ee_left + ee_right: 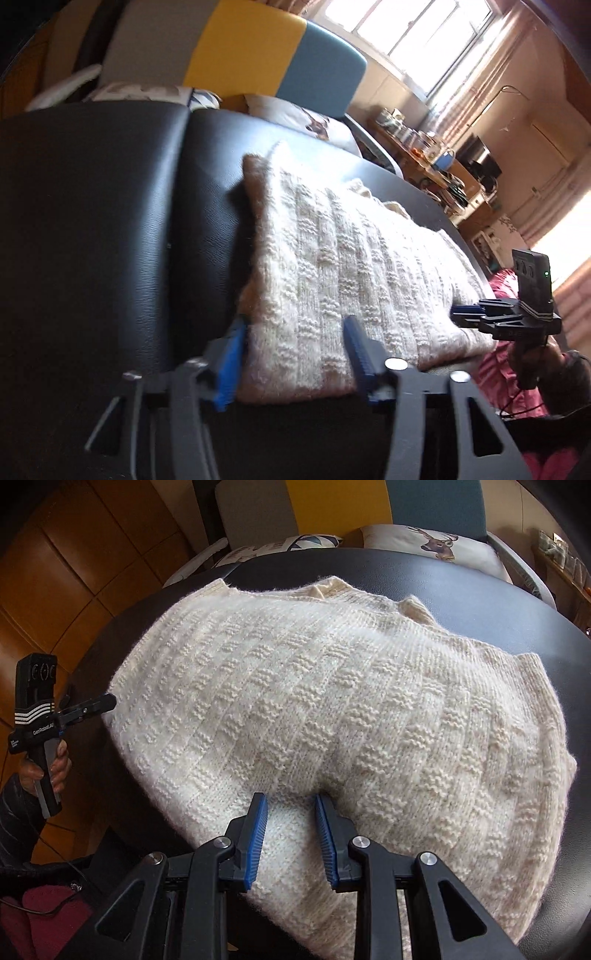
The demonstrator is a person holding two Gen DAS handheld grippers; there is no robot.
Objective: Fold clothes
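With both grippers pinching its near edge, sweater leaves table margins bare.

**Sunlit room behind a black leather surface**

A black padded leather surface fills the foreground, a seam running down it. Beyond it stands a grey, yellow and blue panelled headboard, with a deer-print cushion at its foot. Bright windows with pink curtains light a cluttered wooden shelf. Wooden panelling lines one side.
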